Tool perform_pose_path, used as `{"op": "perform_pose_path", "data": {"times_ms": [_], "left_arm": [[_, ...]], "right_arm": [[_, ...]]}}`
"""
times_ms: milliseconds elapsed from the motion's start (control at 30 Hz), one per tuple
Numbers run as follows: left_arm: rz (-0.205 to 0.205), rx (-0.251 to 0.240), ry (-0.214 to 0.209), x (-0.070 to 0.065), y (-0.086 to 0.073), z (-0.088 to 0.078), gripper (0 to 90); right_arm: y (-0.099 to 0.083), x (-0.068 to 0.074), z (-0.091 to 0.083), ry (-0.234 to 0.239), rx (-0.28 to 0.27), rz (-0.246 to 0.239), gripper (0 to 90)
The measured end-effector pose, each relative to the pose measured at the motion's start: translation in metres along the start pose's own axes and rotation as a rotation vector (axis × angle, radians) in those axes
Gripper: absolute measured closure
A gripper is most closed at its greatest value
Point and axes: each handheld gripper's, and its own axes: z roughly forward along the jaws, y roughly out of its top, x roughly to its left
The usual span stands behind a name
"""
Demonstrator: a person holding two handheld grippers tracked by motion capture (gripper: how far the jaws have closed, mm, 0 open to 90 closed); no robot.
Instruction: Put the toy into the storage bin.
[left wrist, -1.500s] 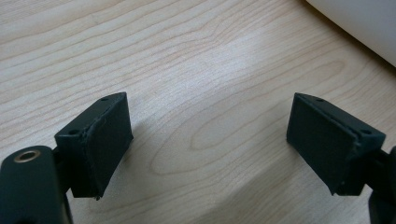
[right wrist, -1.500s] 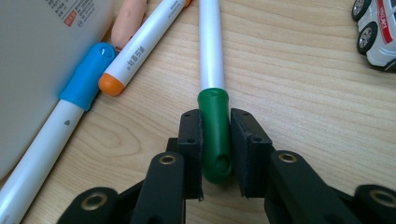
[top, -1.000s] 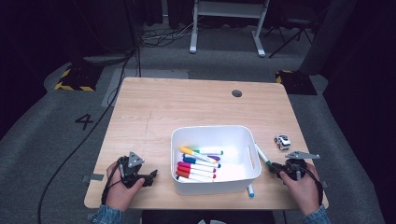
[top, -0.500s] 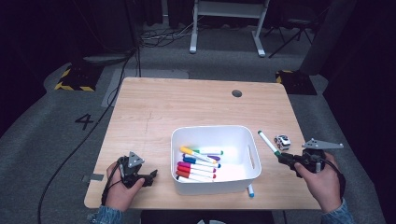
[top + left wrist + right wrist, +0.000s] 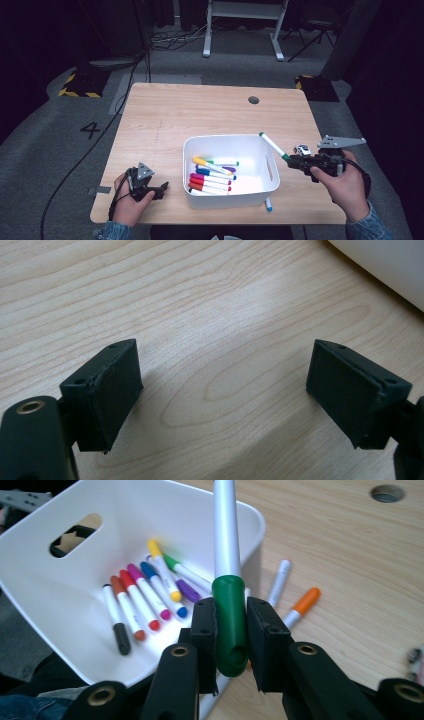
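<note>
My right gripper (image 5: 293,160) is shut on the green cap of a white marker (image 5: 272,145), held in the air by the right wall of the white bin (image 5: 270,187). The marker's barrel slants up and away over the rim. In the right gripper view the two pads (image 5: 265,630) squeeze the green cap (image 5: 229,625), and the barrel (image 5: 226,535) points away over the bin (image 5: 45,590). Several coloured markers (image 5: 212,175) lie inside the bin. My left gripper (image 5: 162,188) rests open on the table left of the bin, with bare wood between its jaws (image 5: 222,375).
A blue-capped marker (image 5: 268,204) lies on the table by the bin's front right corner. An orange-capped marker (image 5: 305,601) and a white one (image 5: 280,582) lie beside the bin. A small toy car (image 5: 301,149) sits near my right hand. The table has a cable hole (image 5: 253,100) at the far side.
My right gripper has risen from the table with the green-capped marker and now holds it up beside the bin's right rim. The left gripper has stayed put.
</note>
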Motion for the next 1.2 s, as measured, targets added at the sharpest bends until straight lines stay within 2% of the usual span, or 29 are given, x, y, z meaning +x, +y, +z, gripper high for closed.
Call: {"op": "perform_pose_path", "data": {"times_ms": [100, 167, 267, 433, 600, 833, 1100, 1200], "left_arm": [[-0.001, 0.003, 0.002, 0.000, 0.000, 0.000, 14.6], [-0.001, 0.002, 0.001, 0.000, 0.000, 0.000, 14.6], [-0.001, 0.002, 0.001, 0.000, 0.000, 0.000, 14.6], [0.000, 0.002, 0.001, 0.000, 0.000, 0.000, 14.6], [-0.001, 0.000, 0.000, 0.000, 0.000, 0.000, 14.6], [-0.001, 0.002, 0.002, 0.000, 0.000, 0.000, 14.7], [-0.001, 0.002, 0.002, 0.000, 0.000, 0.000, 14.7], [0.000, 0.000, 0.000, 0.000, 0.000, 0.000, 14.6]], "right_arm": [[0.016, 0.014, 0.013, 0.056, 0.042, -0.029, 75.1], [0.019, 0.016, 0.016, 0.064, 0.052, -0.038, 75.1], [0.032, 0.027, 0.032, 0.096, 0.091, -0.064, 75.1], [0.048, 0.042, 0.058, 0.127, 0.143, -0.103, 75.1], [0.056, 0.050, 0.075, 0.143, 0.178, -0.118, 75.1], [0.067, 0.063, 0.105, 0.165, 0.267, -0.161, 75.1], [0.075, 0.076, 0.125, 0.209, 0.279, -0.191, 75.1], [0.078, 0.084, 0.133, 0.211, 0.296, -0.202, 75.0]]}}
